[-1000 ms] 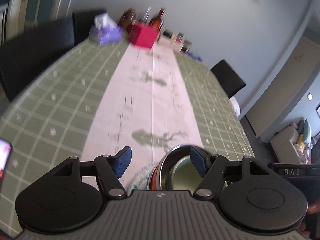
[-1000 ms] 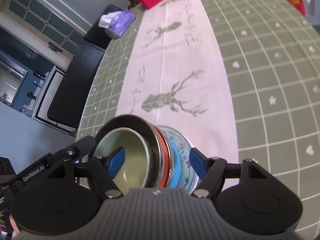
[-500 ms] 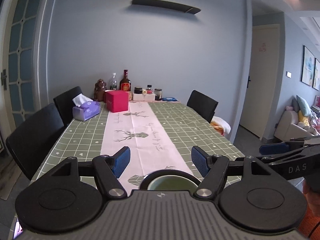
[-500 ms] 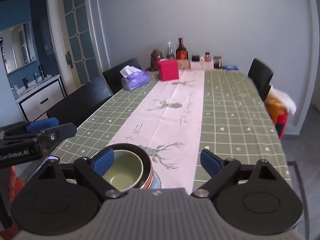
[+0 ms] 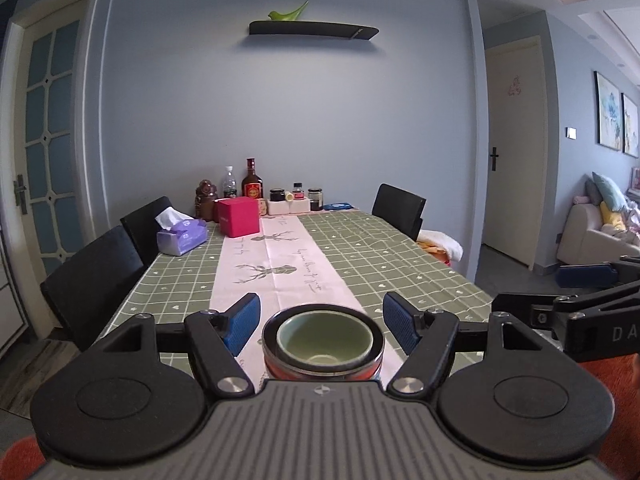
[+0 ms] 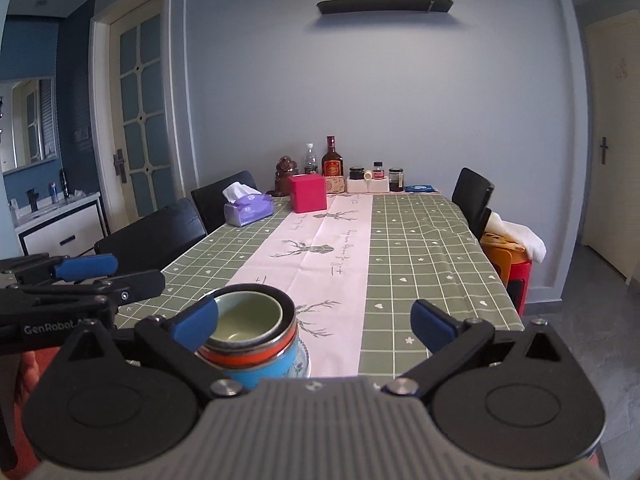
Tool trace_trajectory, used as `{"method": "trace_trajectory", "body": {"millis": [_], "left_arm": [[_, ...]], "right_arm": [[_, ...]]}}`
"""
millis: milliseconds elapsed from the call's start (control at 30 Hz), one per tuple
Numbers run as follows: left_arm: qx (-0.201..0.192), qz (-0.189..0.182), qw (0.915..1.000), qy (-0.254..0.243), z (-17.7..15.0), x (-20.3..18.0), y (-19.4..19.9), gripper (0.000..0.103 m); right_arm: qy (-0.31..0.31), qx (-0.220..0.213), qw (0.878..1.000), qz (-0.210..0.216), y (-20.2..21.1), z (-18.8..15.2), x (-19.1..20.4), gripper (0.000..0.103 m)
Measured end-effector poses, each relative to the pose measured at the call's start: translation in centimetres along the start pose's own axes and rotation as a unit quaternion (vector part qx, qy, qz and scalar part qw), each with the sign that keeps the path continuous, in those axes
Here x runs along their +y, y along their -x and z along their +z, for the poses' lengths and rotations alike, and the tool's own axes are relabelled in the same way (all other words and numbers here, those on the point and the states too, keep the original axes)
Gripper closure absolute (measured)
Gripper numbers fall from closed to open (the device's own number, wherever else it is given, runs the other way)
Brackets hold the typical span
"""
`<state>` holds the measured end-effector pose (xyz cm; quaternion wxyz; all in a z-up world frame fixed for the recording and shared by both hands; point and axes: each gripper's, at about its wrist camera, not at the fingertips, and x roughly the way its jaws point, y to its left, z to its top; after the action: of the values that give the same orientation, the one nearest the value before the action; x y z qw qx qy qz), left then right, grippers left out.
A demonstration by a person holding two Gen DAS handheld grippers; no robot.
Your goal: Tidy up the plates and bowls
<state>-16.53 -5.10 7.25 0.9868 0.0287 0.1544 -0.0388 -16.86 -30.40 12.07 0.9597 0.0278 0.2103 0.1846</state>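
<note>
A stack of nested bowls (image 5: 323, 340) stands on the pink runner at the table's near end: a pale green bowl (image 6: 245, 315) inside a steel one, over an orange-red bowl and a blue patterned bowl (image 6: 267, 369), on a plate (image 6: 305, 360). My left gripper (image 5: 321, 322) is open, its blue pads either side of the stack without touching it. My right gripper (image 6: 314, 319) is open and empty, with its left pad (image 6: 196, 320) in front of the stack's left rim. Each gripper shows in the other's view.
The long table (image 5: 400, 264) has a green checked cloth and a pink deer runner (image 5: 276, 272). At the far end stand a purple tissue box (image 5: 182, 236), a red box (image 5: 238, 216), bottles and jars (image 5: 252, 184). Black chairs (image 5: 92, 280) line both sides.
Both grippers have pulled back and tilted up from looking down on the stack to level views along the table. Both stay open. The stack has not moved.
</note>
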Motion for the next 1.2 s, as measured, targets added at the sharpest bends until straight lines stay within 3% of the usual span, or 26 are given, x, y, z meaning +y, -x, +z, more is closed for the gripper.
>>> {"method": "trace_trajectory", "body": {"millis": [133, 200, 633, 867, 1200], "left_arm": [[0.023, -0.003, 0.9994, -0.023, -1.7, -0.9, 0.8, 0.021], [0.034, 0.001, 0.9991, -0.025, -2.3, -1.1, 1.0, 0.015], [0.115, 0.040, 0.9924, 0.015, -5.3, -0.2, 1.2, 0.014], [0.132, 0.046, 0.9900, 0.017, -5.3, -0.4, 1.3, 0.014], [0.132, 0.037, 0.9904, 0.017, -5.2, -0.8, 1.6, 0.014]], "right_arm": [[-0.006, 0.015, 1.000, -0.006, 0.7, -1.9, 0.7, 0.003], [-0.004, 0.020, 1.000, -0.009, 1.0, -2.7, 1.0, 0.003], [-0.035, 0.068, 0.997, -0.019, 0.9, -6.0, 2.4, 0.003], [-0.064, 0.108, 0.992, -0.011, 0.5, -6.8, 2.1, 0.003], [-0.066, 0.115, 0.991, -0.012, 0.7, -6.9, 2.3, 0.003]]}}
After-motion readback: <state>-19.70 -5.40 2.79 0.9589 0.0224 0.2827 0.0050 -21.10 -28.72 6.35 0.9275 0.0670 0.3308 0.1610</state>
